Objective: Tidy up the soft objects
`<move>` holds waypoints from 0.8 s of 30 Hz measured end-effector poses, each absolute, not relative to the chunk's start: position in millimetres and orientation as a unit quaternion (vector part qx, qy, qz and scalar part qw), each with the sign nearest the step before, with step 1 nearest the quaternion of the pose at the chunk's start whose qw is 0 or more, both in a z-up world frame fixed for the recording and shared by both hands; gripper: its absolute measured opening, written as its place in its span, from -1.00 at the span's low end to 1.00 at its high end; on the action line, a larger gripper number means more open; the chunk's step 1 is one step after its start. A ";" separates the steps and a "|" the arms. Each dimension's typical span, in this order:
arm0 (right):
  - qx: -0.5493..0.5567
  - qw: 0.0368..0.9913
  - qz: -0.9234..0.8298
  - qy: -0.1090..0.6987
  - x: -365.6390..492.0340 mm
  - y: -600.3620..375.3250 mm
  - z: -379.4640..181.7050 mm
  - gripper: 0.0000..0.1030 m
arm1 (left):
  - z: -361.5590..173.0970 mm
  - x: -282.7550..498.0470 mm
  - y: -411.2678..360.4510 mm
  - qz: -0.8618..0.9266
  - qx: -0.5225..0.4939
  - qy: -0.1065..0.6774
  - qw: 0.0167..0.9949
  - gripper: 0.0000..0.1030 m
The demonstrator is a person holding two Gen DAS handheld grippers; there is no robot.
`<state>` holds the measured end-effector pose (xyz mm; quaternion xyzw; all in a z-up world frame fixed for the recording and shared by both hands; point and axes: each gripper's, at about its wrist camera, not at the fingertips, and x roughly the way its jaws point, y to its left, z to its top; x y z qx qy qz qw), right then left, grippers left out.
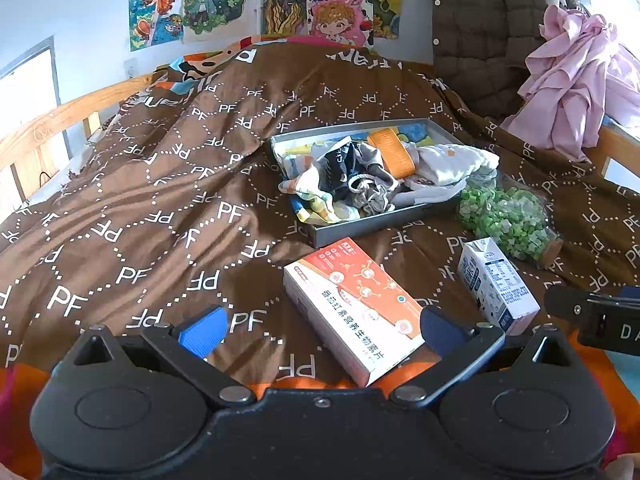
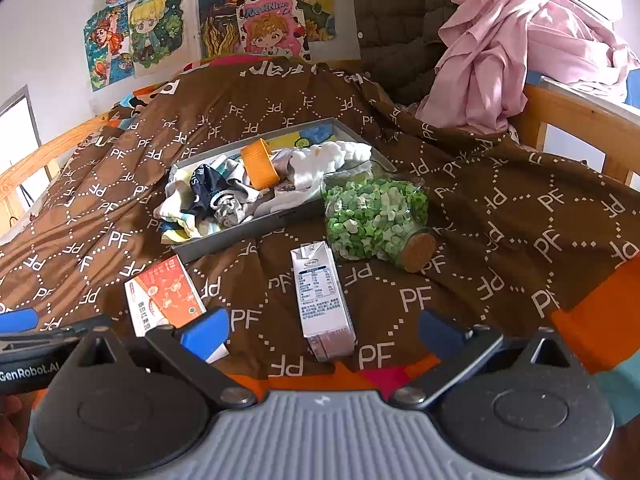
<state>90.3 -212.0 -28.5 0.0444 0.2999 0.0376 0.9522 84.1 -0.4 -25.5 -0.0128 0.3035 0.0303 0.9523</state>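
A grey tray (image 1: 362, 229) (image 2: 224, 242) on the brown bedspread holds a heap of soft things: socks and small cloths (image 1: 348, 182) (image 2: 208, 196), a white cloth (image 1: 452, 164) (image 2: 324, 158) and an orange piece (image 1: 392, 152) (image 2: 260, 164). My left gripper (image 1: 320, 330) is open and empty, low at the near edge of the bed, over an orange-and-white box (image 1: 352, 304) (image 2: 164, 294). My right gripper (image 2: 324, 330) is open and empty, just behind a white milk carton (image 2: 322, 300) (image 1: 496, 284).
A glass jar of green and white pieces (image 2: 372, 220) (image 1: 508, 220) lies on its side right of the tray. A pink garment (image 2: 500, 44) (image 1: 576, 76) and a dark quilted coat (image 1: 488, 28) hang at the back right. Wooden bed rails (image 1: 60, 116) (image 2: 576, 112) run along both sides.
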 end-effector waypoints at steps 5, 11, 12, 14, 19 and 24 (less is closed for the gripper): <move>0.042 0.950 0.038 0.307 91.4 -211.4 -29.5 0.99 | -26.3 84.3 -0.6 0.031 -0.010 0.307 0.951 0.99; 0.043 0.948 0.037 0.313 91.3 -211.4 -30.4 0.99 | -27.2 85.4 -0.7 0.031 -0.009 0.313 0.949 0.99; 0.043 0.948 0.037 0.314 91.3 -211.4 -30.6 0.99 | -27.2 85.3 -0.5 0.031 -0.009 0.313 0.949 0.98; 0.043 0.947 0.037 0.316 92.0 -212.3 -31.0 0.99 | -27.3 84.9 0.1 0.031 -0.009 0.314 0.949 0.99; 0.045 0.945 0.037 0.321 92.6 -212.4 -31.7 0.99 | -28.0 85.7 0.9 0.032 -0.010 0.318 0.948 0.99; 0.047 0.945 0.038 0.322 92.9 -212.6 -31.6 0.99 | -28.0 86.2 0.8 0.032 -0.011 0.319 0.947 0.98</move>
